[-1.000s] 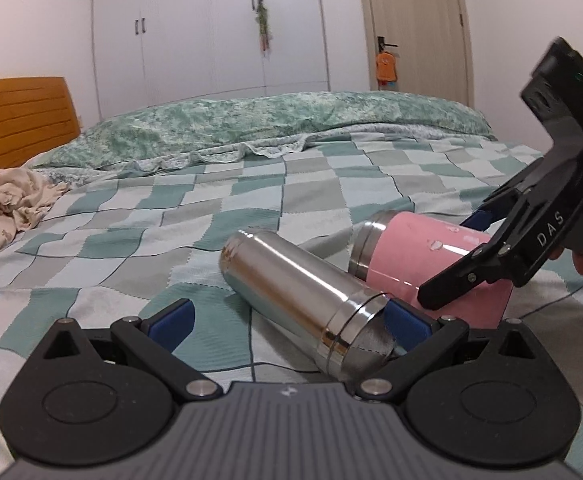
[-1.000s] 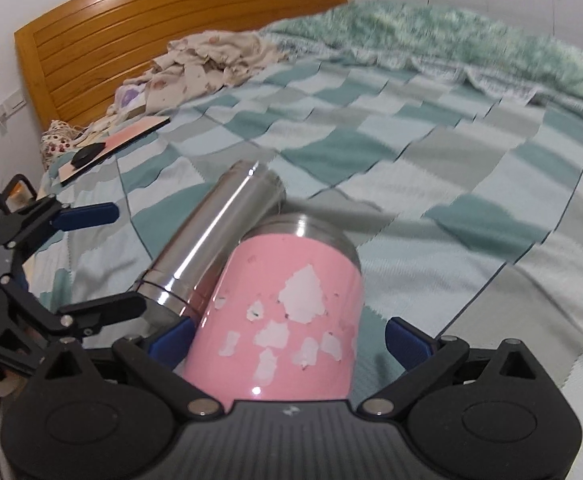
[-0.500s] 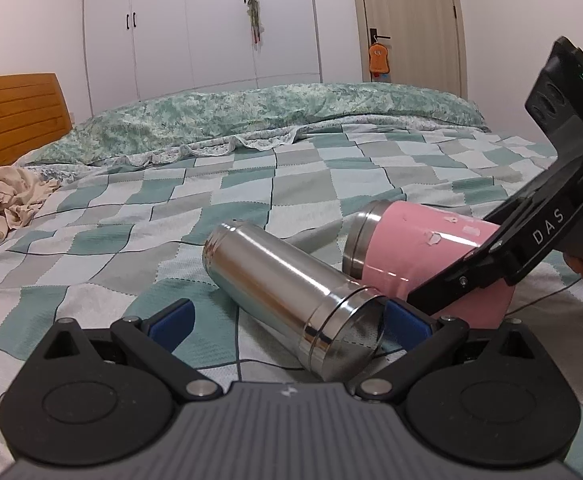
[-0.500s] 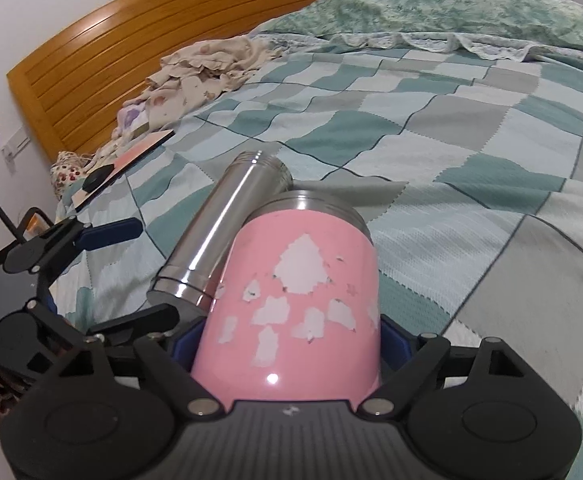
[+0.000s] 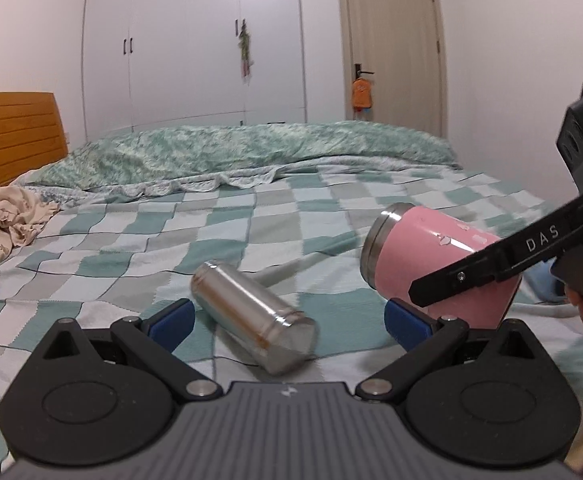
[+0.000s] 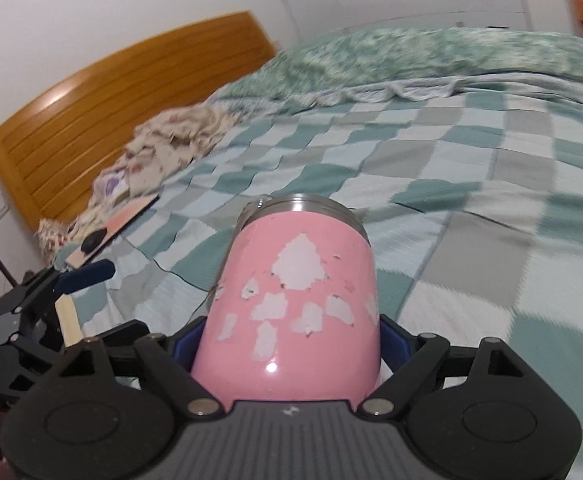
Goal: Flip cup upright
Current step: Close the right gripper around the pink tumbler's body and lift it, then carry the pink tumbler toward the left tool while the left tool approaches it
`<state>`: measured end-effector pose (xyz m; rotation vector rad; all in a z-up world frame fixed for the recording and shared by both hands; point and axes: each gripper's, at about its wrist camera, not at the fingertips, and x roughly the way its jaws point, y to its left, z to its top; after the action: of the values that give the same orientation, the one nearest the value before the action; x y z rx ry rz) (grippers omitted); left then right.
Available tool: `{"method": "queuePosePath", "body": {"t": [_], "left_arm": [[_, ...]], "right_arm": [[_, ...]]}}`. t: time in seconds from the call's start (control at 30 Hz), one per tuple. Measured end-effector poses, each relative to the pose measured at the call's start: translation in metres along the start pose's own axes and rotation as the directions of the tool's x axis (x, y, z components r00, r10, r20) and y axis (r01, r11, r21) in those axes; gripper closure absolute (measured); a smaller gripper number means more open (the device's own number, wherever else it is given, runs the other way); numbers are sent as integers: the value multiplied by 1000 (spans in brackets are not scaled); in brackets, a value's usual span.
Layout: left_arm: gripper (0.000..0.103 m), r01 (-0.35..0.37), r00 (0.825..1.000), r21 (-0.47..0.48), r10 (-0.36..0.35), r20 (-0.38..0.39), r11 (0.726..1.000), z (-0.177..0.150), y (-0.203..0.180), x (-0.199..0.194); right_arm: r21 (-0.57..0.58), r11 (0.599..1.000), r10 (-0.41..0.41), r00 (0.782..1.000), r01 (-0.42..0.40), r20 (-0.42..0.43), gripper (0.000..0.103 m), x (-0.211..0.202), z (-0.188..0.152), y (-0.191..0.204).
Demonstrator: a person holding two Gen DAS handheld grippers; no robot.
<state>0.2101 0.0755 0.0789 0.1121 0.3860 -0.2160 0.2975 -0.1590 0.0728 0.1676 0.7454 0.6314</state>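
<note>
My right gripper (image 6: 287, 344) is clamped on the pink cup (image 6: 299, 292) low on its body near the base, blue pads pressed to both sides. The cup is off the bed (image 6: 471, 208), tilted, its steel rim pointing toward 12 o'clock in my right view. It looks like rigid painted metal with flaking, glossy paint, so I judge it light but slippery; a grip around the widest part of the body should hold better than one on the tapering base.

My left gripper (image 5: 287, 322) is wide open and holds nothing. A steel flask (image 5: 251, 316) lies on its side between its fingers, untouched as far as I can tell, at 9 o'clock of the cup and near it. It could roll into the landing spot, and the soft quilt gives poor footing. Crumpled cloth (image 5: 3, 220) and a headboard (image 6: 103, 120) lie well away.
</note>
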Motion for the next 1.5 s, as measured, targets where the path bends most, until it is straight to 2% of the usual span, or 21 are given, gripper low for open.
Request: {"method": "queuePosePath", "body": {"t": [0.13, 0.27, 0.4, 0.63, 1.0, 1.1, 1.13, 1.3, 1.5], "left_arm": [[0, 31, 1000, -4, -31, -2, 1000, -7, -17, -24], [0, 54, 998, -24, -54, -12, 998, -21, -30, -45], [0, 49, 999, -41, -50, -21, 998, -36, -40, -61], [0, 29, 999, -70, -32, -40, 997, -52, -49, -78], [0, 3, 999, -76, -6, -42, 997, -58, -58, -92], [0, -4, 999, -71, 1, -43, 998, -55, -62, -96], [0, -5, 999, -67, 2, -42, 998, -55, -63, -97], [0, 5, 999, -32, -6, -39, 999, -45, -77, -102], [0, 38, 996, 2, -38, -83, 999, -30, -111, -90]], "right_arm": [[73, 995, -68, 997, 65, 41, 17, -36, -38, 8], [135, 982, -137, 989, 128, 58, 17, -54, -84, 13], [231, 962, -162, 985, 144, 61, 17, -65, -121, 9], [282, 936, -239, 969, 211, 67, 17, -63, -155, 11], [291, 924, -270, 962, 247, 42, 16, -57, -146, 18], [295, 919, -279, 960, 260, 24, 11, -62, -143, 15], [295, 922, -273, 961, 250, 38, 8, -68, -142, 15], [249, 947, -241, 961, 201, 138, 8, -112, -135, 6], [112, 953, -300, 923, 281, 242, 8, -164, -126, -22]]}}
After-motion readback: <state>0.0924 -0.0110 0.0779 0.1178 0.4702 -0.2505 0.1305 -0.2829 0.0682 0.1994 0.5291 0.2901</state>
